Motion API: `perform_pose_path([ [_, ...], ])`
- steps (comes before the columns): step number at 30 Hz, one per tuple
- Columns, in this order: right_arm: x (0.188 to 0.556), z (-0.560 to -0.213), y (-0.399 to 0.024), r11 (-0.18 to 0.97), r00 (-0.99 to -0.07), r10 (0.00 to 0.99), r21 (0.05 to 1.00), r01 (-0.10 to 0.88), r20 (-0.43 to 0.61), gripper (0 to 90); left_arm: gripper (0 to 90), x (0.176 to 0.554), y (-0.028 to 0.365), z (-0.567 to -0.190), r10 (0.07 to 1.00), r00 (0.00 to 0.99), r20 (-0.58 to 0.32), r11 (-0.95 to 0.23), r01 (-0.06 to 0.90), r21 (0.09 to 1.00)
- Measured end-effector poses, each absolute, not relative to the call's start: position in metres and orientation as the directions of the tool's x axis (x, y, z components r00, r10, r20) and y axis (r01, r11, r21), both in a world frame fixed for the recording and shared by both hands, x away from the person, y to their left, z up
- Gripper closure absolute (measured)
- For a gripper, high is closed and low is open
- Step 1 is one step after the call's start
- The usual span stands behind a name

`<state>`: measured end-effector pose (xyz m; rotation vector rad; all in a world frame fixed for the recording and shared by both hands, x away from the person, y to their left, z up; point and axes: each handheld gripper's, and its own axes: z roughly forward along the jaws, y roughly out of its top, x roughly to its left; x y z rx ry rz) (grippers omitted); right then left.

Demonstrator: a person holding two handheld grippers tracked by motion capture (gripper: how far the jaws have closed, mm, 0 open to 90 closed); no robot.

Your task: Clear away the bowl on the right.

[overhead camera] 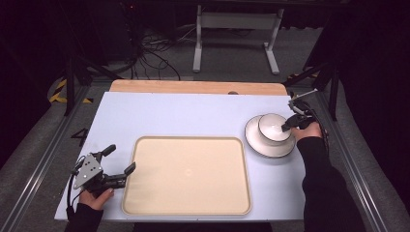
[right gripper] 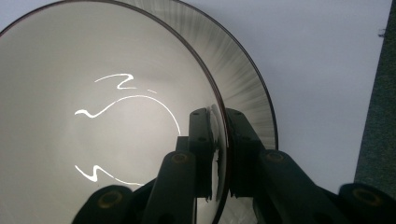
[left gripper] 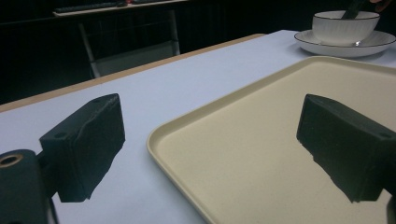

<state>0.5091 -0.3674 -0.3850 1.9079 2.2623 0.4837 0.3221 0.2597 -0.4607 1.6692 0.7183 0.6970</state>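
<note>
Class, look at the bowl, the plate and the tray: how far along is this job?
Done: the right gripper has shut on the bowl's rim, one jaw inside, one outside. In hand: the bowl, seemingly not yet lifted, sits on the plate at the table's right. Left: probably carrying bowl and plate to the tray, which holds nothing yet. The left gripper waits open at the tray's left edge.

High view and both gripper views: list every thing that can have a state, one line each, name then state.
Bowl: upright, empty, standing on the plate, rim pinched by the right tongs.
Plate: flat on the table, under the bowl.
Tray: flat on the table, empty.
Right tongs: shut on the bowl's rim, one jaw inside, one outside.
Left tongs: open, holding nothing, at the tray's left edge.
</note>
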Motion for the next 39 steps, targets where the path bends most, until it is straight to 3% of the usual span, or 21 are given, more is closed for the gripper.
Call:
perform_pose_path([
  [20, 0.499, -0.368, -0.360, 0.190, -0.222, 0.973, 0.350, 0.917, 0.055, 83.3, 8.4, 0.322, 0.260, -0.461, 0.766, 0.639, 0.076, -0.180, 0.100, 0.979],
  [39, 0.476, -0.315, -0.352, 0.239, -0.272, 0.962, 0.415, 0.878, 0.021, 83.2, 8.3, 0.322, 0.260, -0.461, 0.766, 0.638, 0.074, -0.178, 0.101, 0.979],
])
